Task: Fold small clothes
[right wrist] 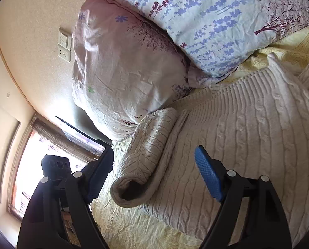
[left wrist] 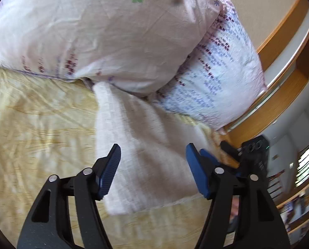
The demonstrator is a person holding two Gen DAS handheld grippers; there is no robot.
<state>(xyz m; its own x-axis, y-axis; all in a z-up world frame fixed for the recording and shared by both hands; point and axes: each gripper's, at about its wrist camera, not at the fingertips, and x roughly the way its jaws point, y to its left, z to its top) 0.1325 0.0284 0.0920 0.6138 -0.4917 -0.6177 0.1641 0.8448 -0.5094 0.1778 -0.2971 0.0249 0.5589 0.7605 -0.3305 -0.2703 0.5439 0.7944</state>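
A cream cable-knit sweater (right wrist: 248, 137) lies flat on the yellow bed sheet (right wrist: 137, 226). One sleeve (right wrist: 146, 153) is folded over its body and lies bunched along its left side, cuff end toward me. My right gripper (right wrist: 154, 164) is open just above that sleeve and holds nothing. In the left wrist view the sweater (left wrist: 146, 145) shows blurred as a pale strip on the sheet (left wrist: 40, 124). My left gripper (left wrist: 153, 157) is open above it and empty. The right gripper's body (left wrist: 254, 153) shows at the right of that view.
Two pillows lie at the head of the bed: a pink one (right wrist: 121, 62) and a white one with purple flowers (right wrist: 216, 20). They touch the sweater's far edge. A wooden headboard (left wrist: 279, 95) stands behind them. A wall switch (right wrist: 64, 44) and a window (right wrist: 40, 155) are at the left.
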